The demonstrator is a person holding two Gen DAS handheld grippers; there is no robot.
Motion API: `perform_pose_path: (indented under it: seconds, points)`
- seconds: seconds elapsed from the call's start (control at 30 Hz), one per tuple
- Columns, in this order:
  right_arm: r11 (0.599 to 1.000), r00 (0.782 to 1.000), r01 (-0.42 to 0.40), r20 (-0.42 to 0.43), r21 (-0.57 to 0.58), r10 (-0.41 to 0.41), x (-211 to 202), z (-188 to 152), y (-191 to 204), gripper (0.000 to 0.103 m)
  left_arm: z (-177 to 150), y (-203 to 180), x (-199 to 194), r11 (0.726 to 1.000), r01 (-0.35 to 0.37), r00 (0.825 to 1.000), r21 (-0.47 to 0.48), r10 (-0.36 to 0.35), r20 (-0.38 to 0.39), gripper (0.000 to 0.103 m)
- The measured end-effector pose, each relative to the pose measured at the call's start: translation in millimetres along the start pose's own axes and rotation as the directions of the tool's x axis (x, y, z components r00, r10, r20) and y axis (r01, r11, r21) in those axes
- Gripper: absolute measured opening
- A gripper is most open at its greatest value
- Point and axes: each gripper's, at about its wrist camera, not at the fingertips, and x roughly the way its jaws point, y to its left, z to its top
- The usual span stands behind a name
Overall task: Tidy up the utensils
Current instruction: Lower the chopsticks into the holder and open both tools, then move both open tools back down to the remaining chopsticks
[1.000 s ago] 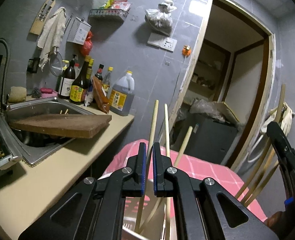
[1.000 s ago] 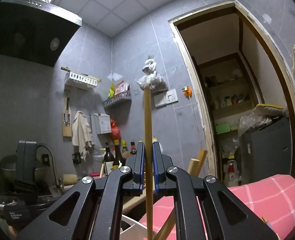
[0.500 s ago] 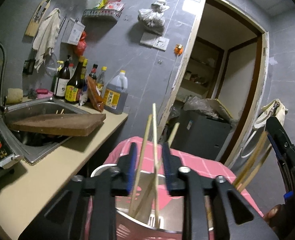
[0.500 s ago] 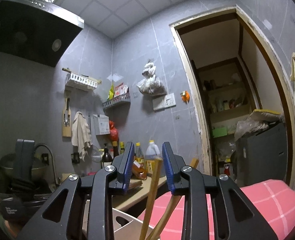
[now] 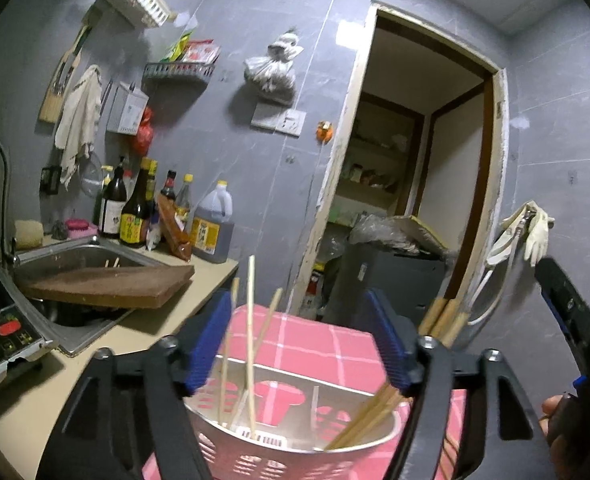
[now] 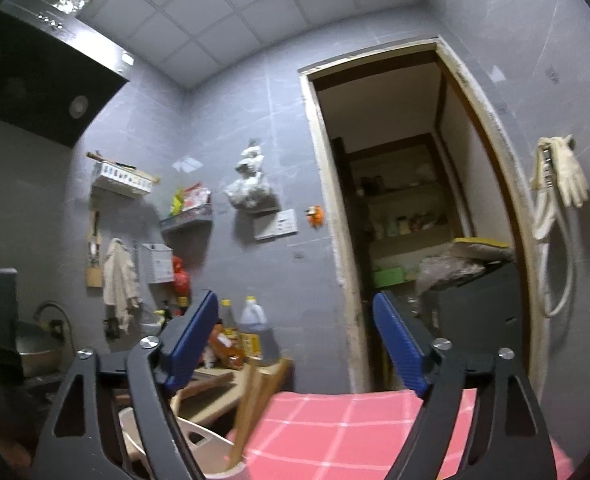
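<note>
A white and pink slotted utensil basket [image 5: 295,428] stands on a pink checked cloth [image 5: 315,340]. Pale chopsticks [image 5: 250,332] lean loose in its left part, and brown chopsticks [image 5: 369,410] lean in its right part. My left gripper [image 5: 299,342] hangs above and behind the basket. Its jaws are opening wide, and the pads touch nothing. In the right wrist view my right gripper [image 6: 295,342] is also opening, with nothing pressed between its pads. The blurred brown chopsticks [image 6: 251,404] stand free below it in the basket [image 6: 199,436]. A black finger [image 5: 567,316] of the right gripper shows at the right edge.
A steel sink [image 5: 75,256] with a wooden cutting board [image 5: 107,286] across it lies left of the basket. Several sauce bottles [image 5: 135,212] line the wall. A cooker panel [image 5: 3,336] sits at far left. An open doorway [image 5: 407,208] is behind, with a hose and glove [image 5: 531,232] hung beside it.
Both grippers went from shut on chopsticks to wide open. The released chopsticks now rest lower in the basket, and both grippers have drawn back and up from it.
</note>
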Motion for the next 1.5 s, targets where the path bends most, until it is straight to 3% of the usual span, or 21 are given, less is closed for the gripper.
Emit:
perform_pose_path:
  seconds: [0.07, 0.13, 0.3, 0.63, 0.9, 1.13, 1.37, 1.5]
  points:
    - [0.999, 0.999, 0.03, -0.014, -0.014, -0.03, -10.1, 4.8, -9.3, 0.09, 0.8, -9.3, -6.8, 1.0, 0.009, 1.0, 0.009, -0.009, 0.012, 0.076]
    - [0.998, 0.998, 0.053, -0.021, -0.021, -0.054, -20.6, 8.2, -18.4, 0.103, -0.1, -18.9, -12.7, 1.0, 0.016, 1.0, 0.019, -0.016, 0.019, 0.084]
    - [0.994, 0.994, 0.099, -0.043, -0.054, -0.101, -48.4, 19.1, -40.6, 0.103, -8.3, -46.9, -23.9, 0.997, 0.064, 0.998, 0.032, -0.065, 0.018, 0.097]
    - [0.981, 0.978, 0.161, -0.116, -0.108, -0.173, -80.6, 18.0, -78.7, 0.103, -42.9, -96.6, -25.7, 0.985, 0.156, 0.985, 0.068, -0.15, -0.09, 0.099]
    - [0.972, 0.946, 0.199, -0.233, -0.123, -0.224, -80.8, -6.8, -108.5, 0.103, -77.8, -117.8, -1.9, 0.985, 0.146, 0.97, 0.087, -0.125, -0.209, 0.099]
    - [0.968, 0.895, 0.21, -0.371, -0.137, -0.246, -66.1, -35.0, -128.3, 0.103, -111.7, -127.0, 23.8, 0.984, 0.131, 0.942, 0.117, -0.087, -0.325, 0.099]
    - [0.973, 0.805, 0.197, -0.547, -0.119, -0.23, -43.4, -62.4, -151.4, 0.103, -134.5, -137.3, 47.8, 0.974, 0.173, 0.896, 0.146, -0.094, -0.434, 0.098]
    - [0.978, 0.759, 0.178, -0.616, -0.112, -0.209, -33.8, -76.2, -158.3, 0.091, -139.1, -142.8, 61.1, 0.967, 0.198, 0.877, 0.163, -0.1, -0.471, 0.097]
